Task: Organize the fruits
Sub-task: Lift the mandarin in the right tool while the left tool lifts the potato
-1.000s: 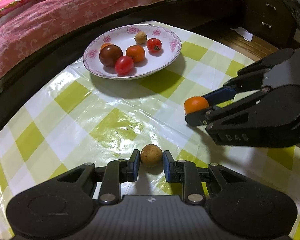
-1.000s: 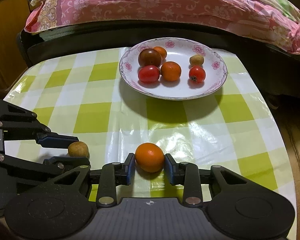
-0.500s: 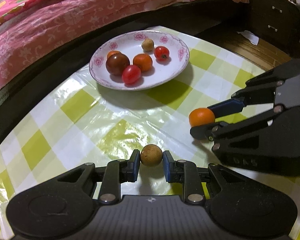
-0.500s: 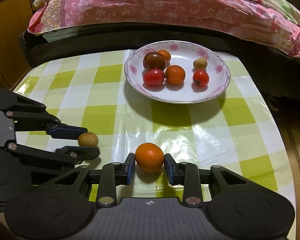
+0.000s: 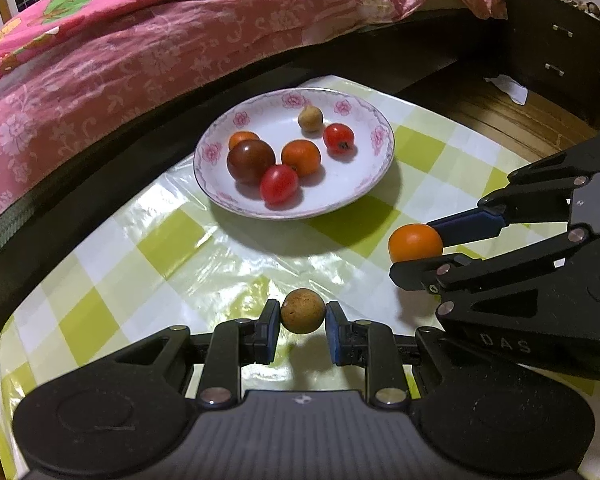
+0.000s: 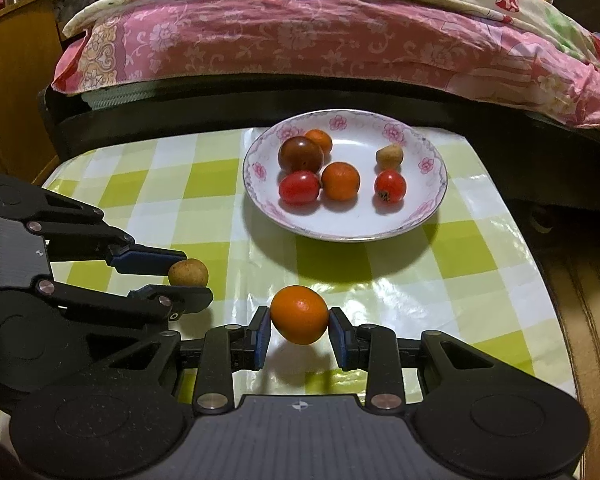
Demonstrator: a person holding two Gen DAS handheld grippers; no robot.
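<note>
Fruits go on the plate [image 6: 432, 212], so each gripper carries one there. Left gripper [image 5: 302, 325] squeezes a small brown fruit [image 5: 303, 316] from both sides so it won't roll. Right gripper [image 6: 299, 332] pinches an orange fruit [image 6: 299, 314] above the checked cloth [image 6: 420, 284], near the plate, which has six fruits.
</note>
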